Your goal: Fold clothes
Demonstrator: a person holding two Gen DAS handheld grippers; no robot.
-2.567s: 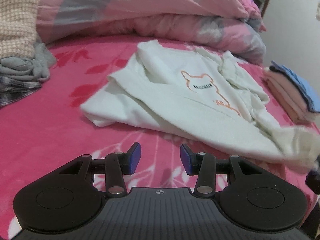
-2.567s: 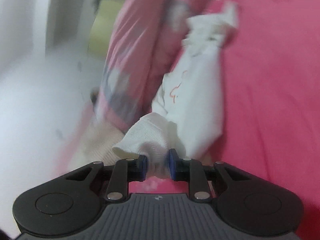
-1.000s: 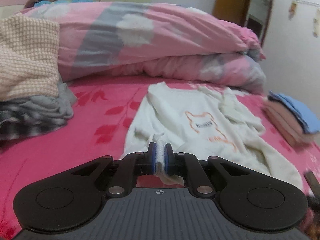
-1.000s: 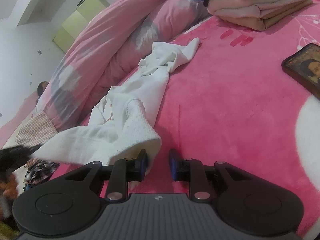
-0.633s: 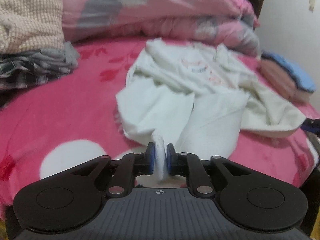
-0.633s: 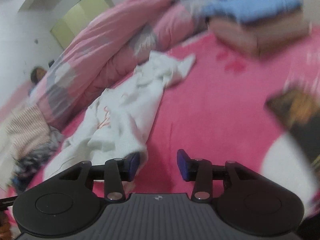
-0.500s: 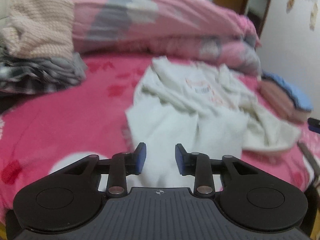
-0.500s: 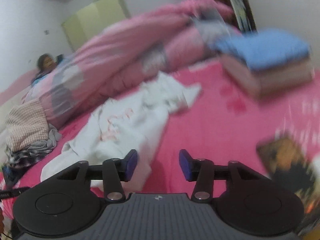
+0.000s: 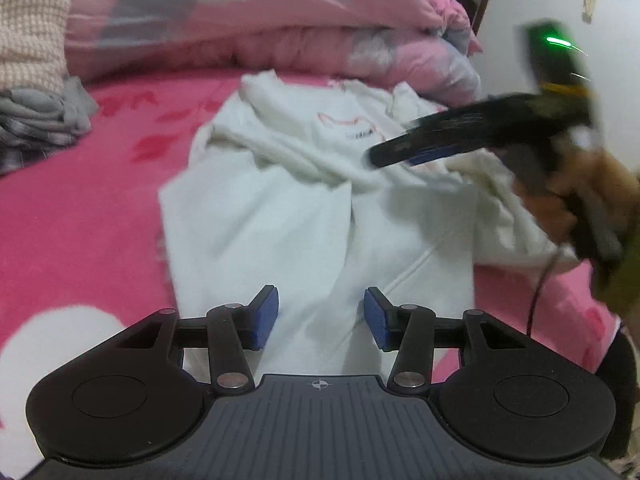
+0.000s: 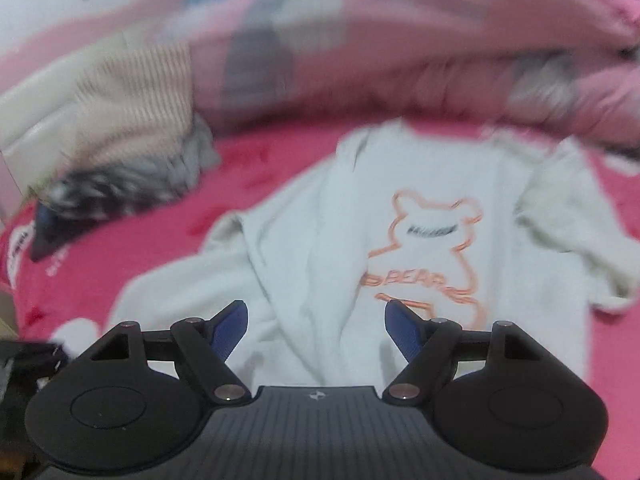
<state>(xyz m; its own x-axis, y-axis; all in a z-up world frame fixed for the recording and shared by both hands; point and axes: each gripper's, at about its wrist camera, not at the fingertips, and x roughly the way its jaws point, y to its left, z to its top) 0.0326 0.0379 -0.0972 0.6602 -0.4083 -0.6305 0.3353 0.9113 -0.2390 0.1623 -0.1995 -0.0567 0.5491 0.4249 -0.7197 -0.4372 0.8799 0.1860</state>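
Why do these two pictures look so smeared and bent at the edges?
Right wrist view: motion blur smears the quilt and white sweatshirt; the open right tongs stay sharp. Left wrist view: sharper, but the other tool streaks across. Both lenses are fisheye, so edges curve.

The white sweatshirt [image 9: 304,216] ahead of the left claw [image 9: 320,316] is soft, matt cloth with a faintly fuzzy nap; its orange bear print [image 10: 432,256] looks flat and thin. Beneath both claws the pink blanket [image 9: 80,216] is plush fleece (velvety, no sheen). Each claw's body is matt black plastic, ribbed at the base, with small shiny metal pivot pins [image 9: 232,380] and smooth blue pads [image 10: 230,330]. Beyond the sweatshirt the pink quilt [image 9: 280,20] looks smooth and puffy; far left, a beige knit [image 9: 28,24] is coarsely textured.
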